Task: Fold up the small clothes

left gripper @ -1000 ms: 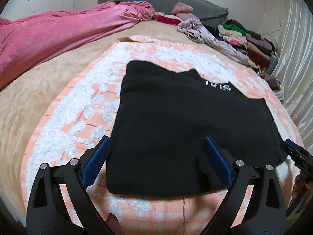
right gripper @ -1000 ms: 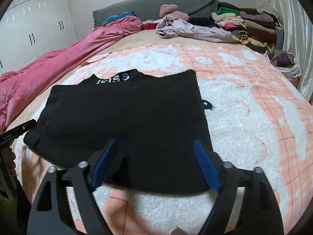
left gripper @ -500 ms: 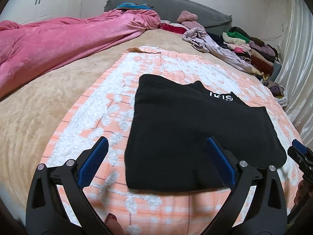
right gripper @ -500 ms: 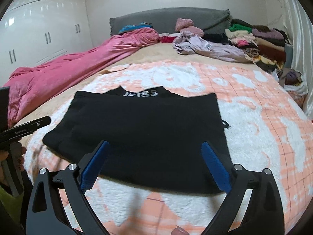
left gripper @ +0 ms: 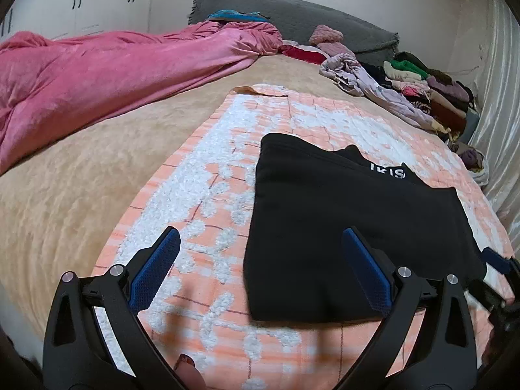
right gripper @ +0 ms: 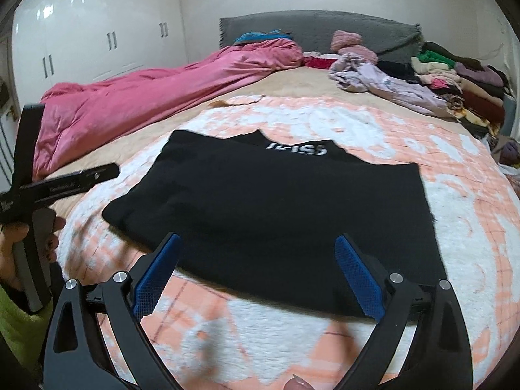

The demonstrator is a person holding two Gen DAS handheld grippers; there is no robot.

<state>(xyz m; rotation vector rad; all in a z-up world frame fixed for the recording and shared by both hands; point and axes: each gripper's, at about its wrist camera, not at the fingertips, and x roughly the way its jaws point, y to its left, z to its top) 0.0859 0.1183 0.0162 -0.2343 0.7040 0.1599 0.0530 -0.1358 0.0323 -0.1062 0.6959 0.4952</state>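
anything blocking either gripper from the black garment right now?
Nothing visible. The black garment lies flat on the orange-and-white blanket, directly ahead of the open left gripper and open right gripper, with only bare blanket before its near edge.

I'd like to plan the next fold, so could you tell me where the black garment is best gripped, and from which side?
Probably the two near corners of the black garment, one per gripper, coming from the near edge. It lies flat on the peach-and-white blanket, that hem facing both open grippers, the left gripper and the right gripper.

Blanket-covered bed (right gripper: 292, 81) under black garment (right gripper: 276, 201)
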